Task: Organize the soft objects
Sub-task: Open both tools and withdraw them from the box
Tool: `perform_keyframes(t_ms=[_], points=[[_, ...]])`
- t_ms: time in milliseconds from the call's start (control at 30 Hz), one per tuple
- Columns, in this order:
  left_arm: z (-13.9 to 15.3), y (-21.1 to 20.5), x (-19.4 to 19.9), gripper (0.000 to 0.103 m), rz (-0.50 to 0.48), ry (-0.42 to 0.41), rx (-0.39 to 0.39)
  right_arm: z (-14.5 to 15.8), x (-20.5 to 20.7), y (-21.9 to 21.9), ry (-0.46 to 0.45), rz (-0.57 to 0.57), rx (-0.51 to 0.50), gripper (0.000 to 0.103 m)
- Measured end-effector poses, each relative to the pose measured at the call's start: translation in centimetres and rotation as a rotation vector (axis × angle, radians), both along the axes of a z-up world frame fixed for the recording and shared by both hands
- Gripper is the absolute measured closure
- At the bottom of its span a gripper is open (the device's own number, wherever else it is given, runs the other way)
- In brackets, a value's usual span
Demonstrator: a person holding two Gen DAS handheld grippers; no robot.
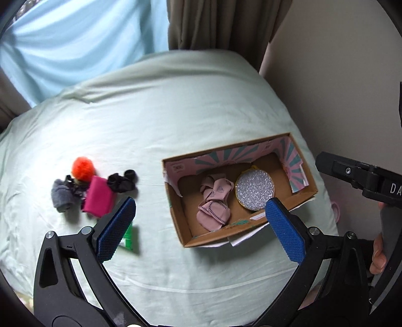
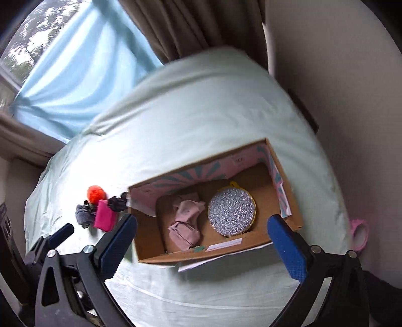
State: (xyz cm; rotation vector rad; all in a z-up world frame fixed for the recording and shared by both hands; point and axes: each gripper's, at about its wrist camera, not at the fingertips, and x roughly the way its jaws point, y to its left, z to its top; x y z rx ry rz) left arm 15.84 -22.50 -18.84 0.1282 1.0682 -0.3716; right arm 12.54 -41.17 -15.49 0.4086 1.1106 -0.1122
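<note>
An open cardboard box [image 1: 176,213] [image 2: 196,256] lies on a pale green bed [image 1: 176,113]. Inside it are crumpled pink socks [image 1: 213,206] [image 2: 184,223] and a round silver glitter pouch [image 1: 255,192] [image 2: 231,212]. To its left sits a small pile: an orange pompom [image 1: 83,168] [image 2: 95,193], a grey sock [image 1: 61,196] [image 2: 84,215], a magenta cloth [image 1: 99,200] [image 2: 105,216] and a black scrunchie [image 1: 121,182] [image 2: 116,202]. My left gripper [image 1: 201,227] hangs open above the box's left end. My right gripper [image 2: 202,245] hangs open over the box, holding nothing.
A green item [image 1: 129,237] lies partly hidden under my left gripper's left finger. A wall runs along the bed's right side, with curtains [image 1: 226,22] and a blue drape [image 1: 75,37] at the far end. A pink object [image 2: 359,234] sits off the bed's right edge.
</note>
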Motion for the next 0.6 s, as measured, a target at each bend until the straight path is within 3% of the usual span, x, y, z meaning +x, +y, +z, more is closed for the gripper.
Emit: perform_keyframes(t_ms=[333, 600], points=[[8.1, 7.8, -5.1, 0.001, 0.103, -0.162, -0.034, 8.4, -4.7, 7.3, -0.161, 0.124, -0.15, 0.0], [11.5, 16.5, -9.1, 0.0, 0.223, -0.274, -0.026, 11.4, -7.9, 13.8, -0.28, 0.2, -0.209, 0.0]])
